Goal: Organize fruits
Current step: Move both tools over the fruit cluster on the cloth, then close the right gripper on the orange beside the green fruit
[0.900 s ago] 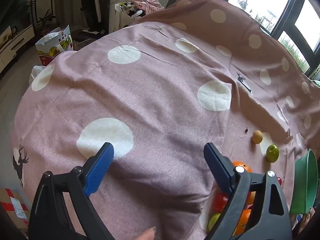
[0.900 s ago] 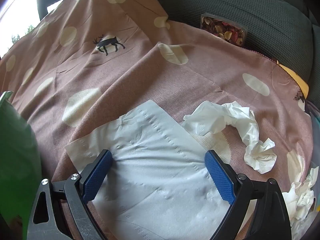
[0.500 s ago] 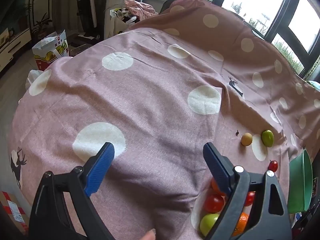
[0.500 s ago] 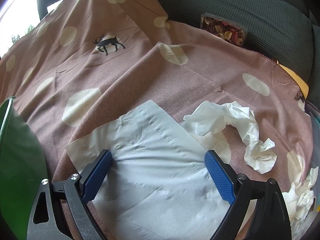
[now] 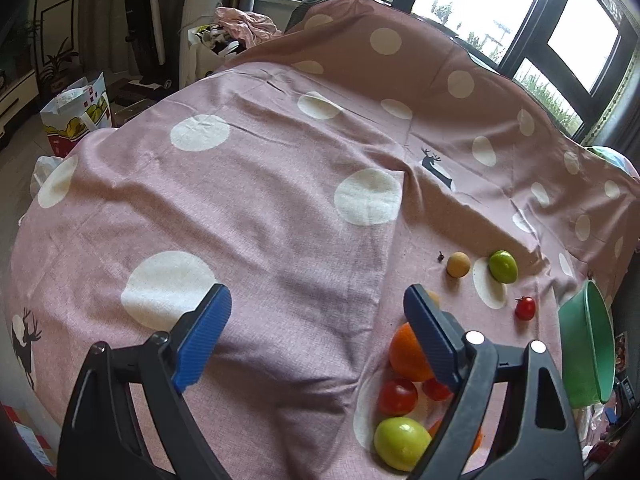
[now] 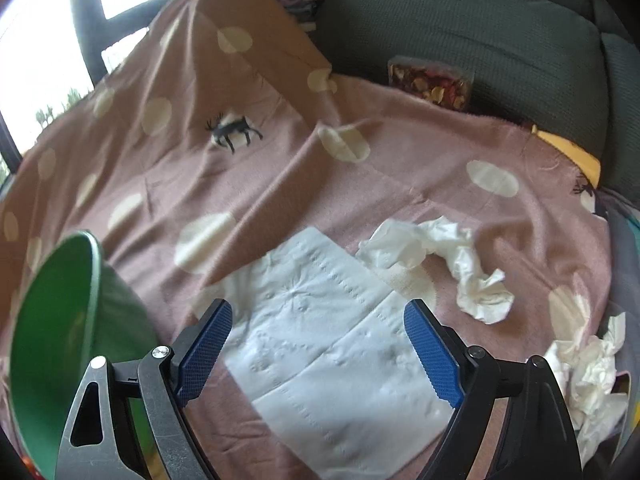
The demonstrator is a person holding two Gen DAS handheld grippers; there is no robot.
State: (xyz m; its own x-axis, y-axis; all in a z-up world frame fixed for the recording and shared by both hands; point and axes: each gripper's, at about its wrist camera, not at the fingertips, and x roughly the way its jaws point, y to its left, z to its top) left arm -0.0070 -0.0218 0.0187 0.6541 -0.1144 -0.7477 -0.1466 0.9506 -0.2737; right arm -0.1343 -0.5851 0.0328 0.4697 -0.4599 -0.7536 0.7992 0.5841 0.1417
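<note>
In the left wrist view, fruit lies on the pink dotted cloth [image 5: 260,208] at the lower right: an orange [image 5: 406,354], a red tomato [image 5: 397,397], a green fruit [image 5: 402,442], a small tan fruit [image 5: 458,265], a lime-green fruit [image 5: 503,266] and a small cherry tomato [image 5: 525,308]. A green bowl [image 5: 588,344] stands tilted at the right edge. My left gripper [image 5: 318,332] hangs open above bare cloth, its right finger in front of the fruit pile. My right gripper [image 6: 318,344] is open over a flat white tissue [image 6: 332,348], with the green bowl [image 6: 56,340] at its left.
Crumpled tissues [image 6: 448,264] lie right of the flat one, more [image 6: 588,372] at the right edge. A tray of dried petals [image 6: 430,84] sits by a dark cushion [image 6: 480,28]. Beyond the cloth's far left edge stand a printed bag [image 5: 76,116] and clutter on the floor.
The left gripper's view has pulled back and shifted, bringing more fruit and the cherry tomato into sight. In the right wrist view the green bowl has tipped further into the frame and the view has risen a little.
</note>
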